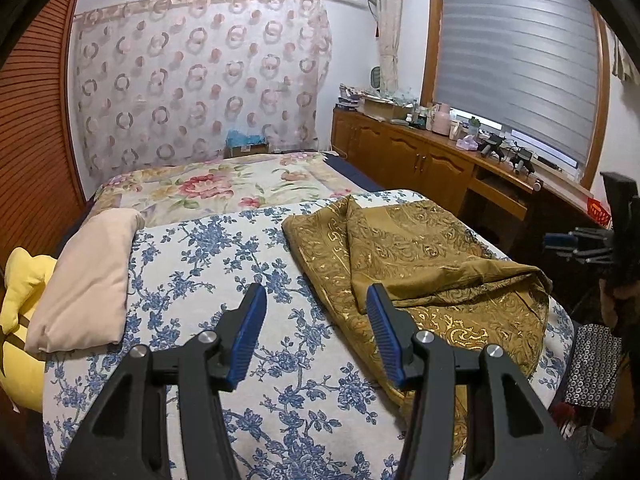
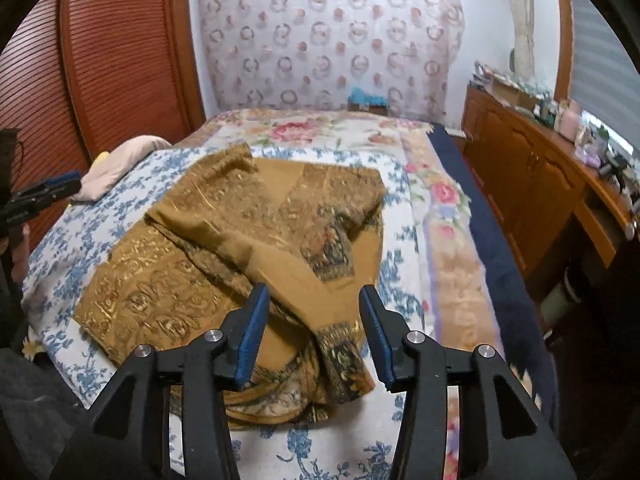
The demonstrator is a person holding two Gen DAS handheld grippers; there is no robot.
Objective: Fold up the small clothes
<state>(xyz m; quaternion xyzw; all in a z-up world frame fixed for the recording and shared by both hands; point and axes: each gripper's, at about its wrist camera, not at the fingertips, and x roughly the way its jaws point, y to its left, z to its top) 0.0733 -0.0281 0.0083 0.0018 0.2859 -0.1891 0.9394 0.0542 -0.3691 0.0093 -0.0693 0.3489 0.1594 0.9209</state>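
With both claws, left gripper [image 1: 316,332] and right gripper [image 2: 310,332], gaping empty over the brown garment [image 2: 240,240], could easily snag that blue-flowered sheet [image 1: 200,260] too.

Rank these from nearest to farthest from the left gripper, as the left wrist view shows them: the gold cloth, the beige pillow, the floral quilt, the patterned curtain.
From the left gripper:
1. Gold cloth, just right of the fingertips.
2. Beige pillow, at the bed's left edge.
3. Floral quilt, farther up the bed.
4. Patterned curtain, on the back wall.
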